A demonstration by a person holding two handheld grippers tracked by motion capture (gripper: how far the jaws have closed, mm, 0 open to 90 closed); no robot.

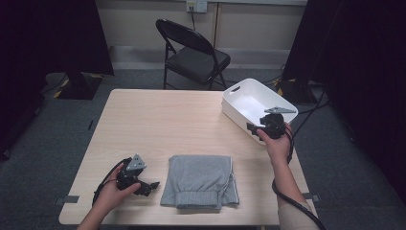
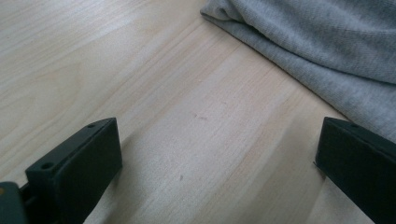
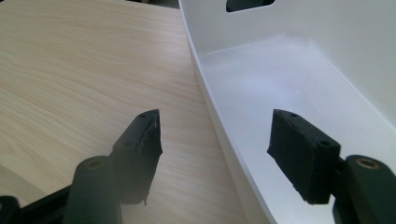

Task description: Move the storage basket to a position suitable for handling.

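Right gripper point(image 1: 252, 128): at the near wall of the white bin point(image 1: 239, 98), jaws part open and straddling that wall, one outside over the table point(image 1: 158, 115), one inside; the pads are not pressing on it.
Right gripper view: adds the bin's bare white floor and a handle cut-out in its far wall (the high view gives the bin's place, at the table's far right corner).
Left gripper point(image 1: 152, 185): low over the table, just left of the folded grey garment point(image 1: 201, 179), jaws wide apart, holding nothing.
Left gripper view: bare wood between the jaws; the garment's edge point(image 2: 327, 51) lies beyond the right jaw, close beside it.
High view: a black folding chair point(image 1: 191, 55) stands behind the table.
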